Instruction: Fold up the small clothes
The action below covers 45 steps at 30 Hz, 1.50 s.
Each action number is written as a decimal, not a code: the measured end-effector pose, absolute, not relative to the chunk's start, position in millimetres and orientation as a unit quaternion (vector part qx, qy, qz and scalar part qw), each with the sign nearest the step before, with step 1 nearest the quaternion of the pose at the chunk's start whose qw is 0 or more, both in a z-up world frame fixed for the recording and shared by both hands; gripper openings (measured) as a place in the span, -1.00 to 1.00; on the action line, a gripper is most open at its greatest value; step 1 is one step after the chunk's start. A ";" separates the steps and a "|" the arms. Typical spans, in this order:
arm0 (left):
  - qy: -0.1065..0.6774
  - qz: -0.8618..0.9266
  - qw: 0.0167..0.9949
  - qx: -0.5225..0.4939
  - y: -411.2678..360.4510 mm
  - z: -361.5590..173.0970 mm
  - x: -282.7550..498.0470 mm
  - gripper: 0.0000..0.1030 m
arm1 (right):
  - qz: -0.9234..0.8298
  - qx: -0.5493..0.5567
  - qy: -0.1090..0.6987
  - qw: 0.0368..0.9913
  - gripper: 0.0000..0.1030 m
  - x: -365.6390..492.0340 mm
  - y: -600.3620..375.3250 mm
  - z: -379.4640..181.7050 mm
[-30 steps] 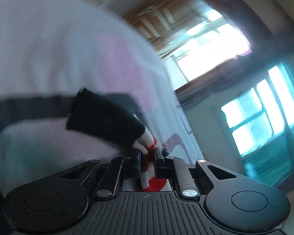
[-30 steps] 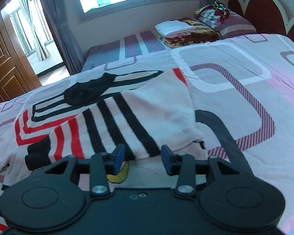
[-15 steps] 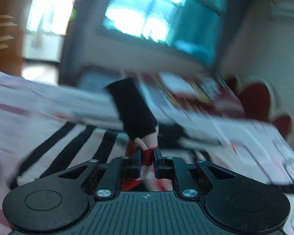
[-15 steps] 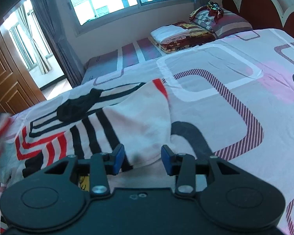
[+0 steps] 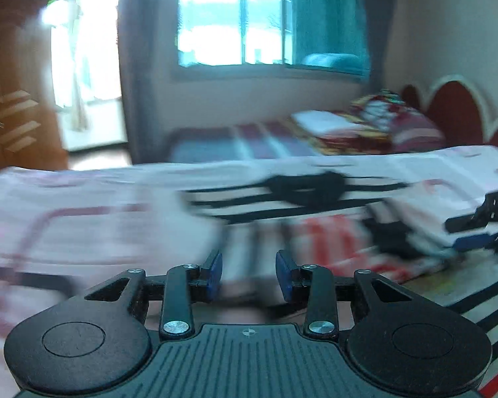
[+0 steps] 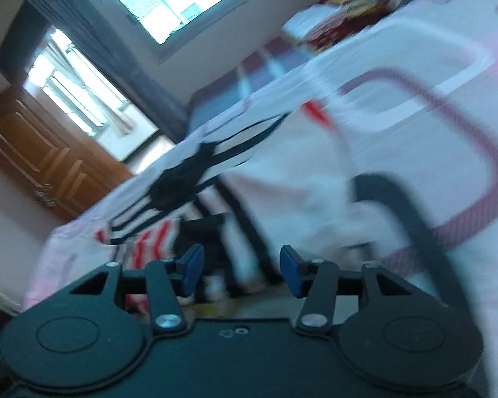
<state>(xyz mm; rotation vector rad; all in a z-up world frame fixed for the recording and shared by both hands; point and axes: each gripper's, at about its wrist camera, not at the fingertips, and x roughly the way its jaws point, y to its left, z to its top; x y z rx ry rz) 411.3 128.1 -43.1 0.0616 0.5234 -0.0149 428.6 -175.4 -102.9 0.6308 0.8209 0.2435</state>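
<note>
Left wrist view: the left gripper (image 5: 248, 277) fills the lower centre of the frame and points slightly downward over the bed (image 5: 83, 219). Its two blue-padded fingers (image 5: 214, 275) stand apart and are opening, with nothing between them. The right gripper (image 5: 481, 232) enters at the right edge, over the garment.

Right wrist view: the frame is rolled, so the bed slopes up to the right; the right gripper (image 6: 241, 270) occupies the lower centre, pitched down. Its two fingers (image 6: 192, 267) are apart and widening, with cloth lying beyond the gap but no pad seen pressing on it.

One striped garment (image 6: 282, 205), white with black and red bands, lies on the bed in mid-frame, partly doubled over. One window (image 5: 265, 23), one wooden door (image 6: 43, 162) and one stack of folded bedding (image 5: 365, 129) show behind; blur hides finer detail.
</note>
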 end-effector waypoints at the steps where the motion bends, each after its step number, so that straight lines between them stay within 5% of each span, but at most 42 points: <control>1: 0.263 0.006 0.964 0.039 146.0 -46.8 405.5 -0.30 | 0.119 0.308 0.399 0.856 -0.04 437.7 -168.4 -110.1; 10: 0.304 0.006 0.952 0.040 187.4 -95.1 438.5 -0.30 | 0.113 0.250 0.394 0.877 -0.04 464.0 -127.0 -122.6; 19: 0.313 -0.008 0.947 0.075 176.5 -102.6 446.8 -0.30 | 0.126 0.188 0.404 0.886 -0.46 470.2 -105.7 -119.6; 21: 0.322 -0.014 0.942 0.090 175.5 -104.3 451.1 -0.30 | 0.122 0.172 0.396 0.894 -0.77 469.8 -101.5 -118.1; 23: 0.333 -0.016 0.939 0.089 177.3 -105.8 454.8 -0.30 | 0.123 0.159 0.381 0.902 -0.85 467.0 -99.6 -116.0; 30: 0.347 -0.023 0.934 0.083 176.2 -107.3 460.7 -0.31 | 0.109 0.106 0.284 0.947 -0.87 437.4 -115.8 -68.0; 45: 0.358 -0.023 0.924 0.132 172.1 -101.8 449.6 -0.30 | 0.049 0.089 0.364 0.926 -0.96 434.9 -136.3 -119.0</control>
